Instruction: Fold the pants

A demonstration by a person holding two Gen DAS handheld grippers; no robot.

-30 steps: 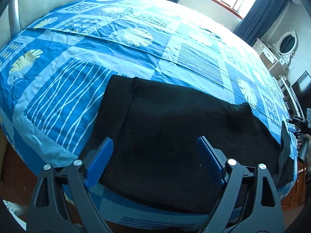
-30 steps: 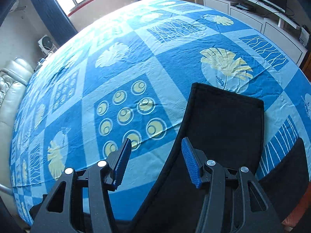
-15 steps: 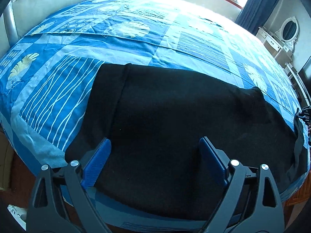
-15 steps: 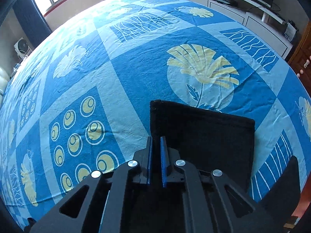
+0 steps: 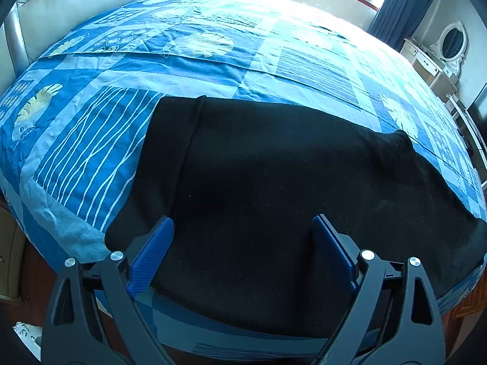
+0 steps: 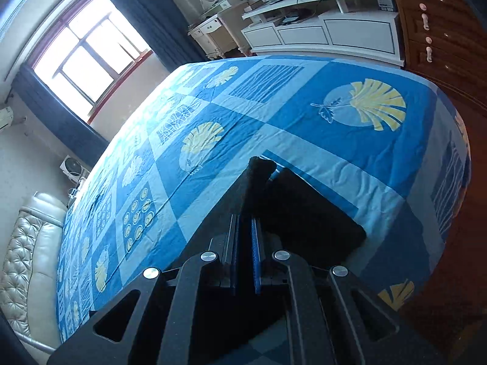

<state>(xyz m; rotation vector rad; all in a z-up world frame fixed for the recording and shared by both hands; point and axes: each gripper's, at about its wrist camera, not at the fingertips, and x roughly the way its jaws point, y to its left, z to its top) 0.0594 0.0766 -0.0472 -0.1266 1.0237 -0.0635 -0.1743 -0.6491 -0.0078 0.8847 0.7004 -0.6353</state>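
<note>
Black pants [image 5: 274,188] lie flat on the blue patterned bed cover, waistband [image 5: 170,152] toward the left in the left wrist view. My left gripper [image 5: 243,237] hovers open over the near part of the pants, its blue pads wide apart with nothing pressed between them. In the right wrist view my right gripper [image 6: 246,222] is shut on the leg end of the pants [image 6: 258,170]; the cloth sticks up past the pads and is lifted off the bed. The rest of that leg [image 6: 310,213] trails below.
The bed cover [image 6: 304,127] fills both views. A padded headboard [image 5: 76,6] stands at the back left, a window [image 6: 88,54] with dark curtains behind the bed. A white cabinet [image 6: 322,33], a wooden wardrobe [image 6: 441,30] and a dressing table [image 5: 432,60] line the room's sides.
My right gripper closed on the leg end of the pants, then swung far sideways and rolled, lifting the cloth. The left gripper stayed open and nearly still over the pants.
</note>
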